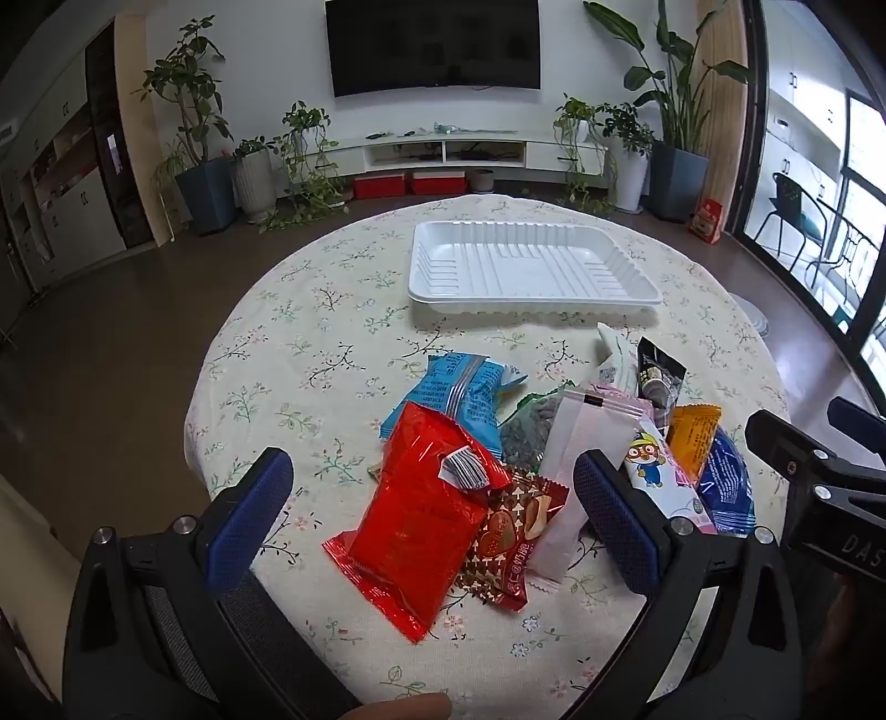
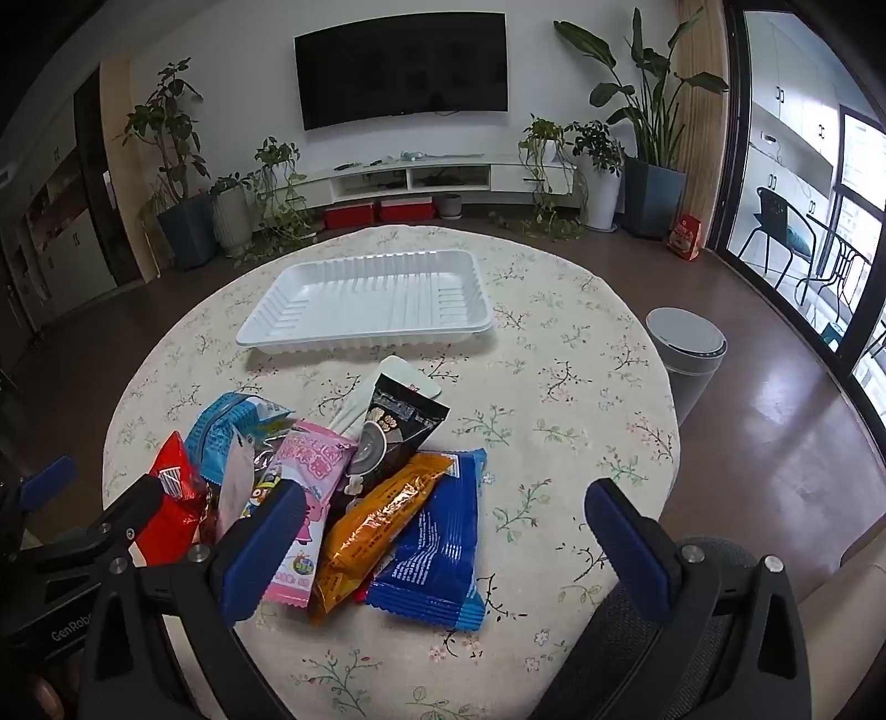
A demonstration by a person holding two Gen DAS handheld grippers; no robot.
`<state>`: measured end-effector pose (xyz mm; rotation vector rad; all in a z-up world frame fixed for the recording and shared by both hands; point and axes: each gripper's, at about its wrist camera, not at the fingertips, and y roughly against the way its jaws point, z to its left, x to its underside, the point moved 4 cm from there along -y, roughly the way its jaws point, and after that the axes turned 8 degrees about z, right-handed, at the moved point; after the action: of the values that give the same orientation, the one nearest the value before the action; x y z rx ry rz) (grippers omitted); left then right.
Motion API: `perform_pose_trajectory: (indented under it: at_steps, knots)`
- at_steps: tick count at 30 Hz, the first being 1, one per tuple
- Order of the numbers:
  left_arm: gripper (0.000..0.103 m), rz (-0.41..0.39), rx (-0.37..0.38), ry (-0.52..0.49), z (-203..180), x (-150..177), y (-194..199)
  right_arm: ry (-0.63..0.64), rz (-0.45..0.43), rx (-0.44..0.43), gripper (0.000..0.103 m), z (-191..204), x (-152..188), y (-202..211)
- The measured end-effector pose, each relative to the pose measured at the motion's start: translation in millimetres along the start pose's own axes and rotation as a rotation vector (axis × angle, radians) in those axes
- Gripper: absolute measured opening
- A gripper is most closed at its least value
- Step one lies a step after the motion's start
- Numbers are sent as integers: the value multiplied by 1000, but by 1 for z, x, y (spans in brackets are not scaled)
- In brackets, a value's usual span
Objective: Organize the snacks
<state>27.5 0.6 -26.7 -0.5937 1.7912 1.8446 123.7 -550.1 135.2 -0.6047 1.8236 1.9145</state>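
A heap of snack packets lies on the floral tablecloth (image 1: 310,343). A red packet (image 1: 421,515) and a brown chocolate packet (image 1: 509,537) sit between the fingers of my left gripper (image 1: 434,482), which is open and above them. Behind them lie a light blue packet (image 1: 459,396) and a pale pink packet (image 1: 576,465). My right gripper (image 2: 446,509) stands open over a dark blue packet (image 2: 437,548) and an orange packet (image 2: 376,526). A pink cartoon packet (image 2: 310,487) and a black packet (image 2: 393,426) lie beside those. An empty white ribbed tray (image 1: 531,266) (image 2: 371,299) rests further back.
The round table's edge curves close on the left and right. A grey bin (image 2: 692,354) stands on the floor right of the table. Potted plants (image 1: 194,138), a low TV cabinet (image 1: 443,149) and a wall TV (image 1: 432,44) line the far wall.
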Motion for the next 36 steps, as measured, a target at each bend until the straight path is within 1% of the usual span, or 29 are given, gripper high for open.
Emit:
perform_pose_trajectory:
  at_steps: [36]
  knots:
    - [103,15,3,2,-1,3,-5,14,12,17,103,1,6,-6]
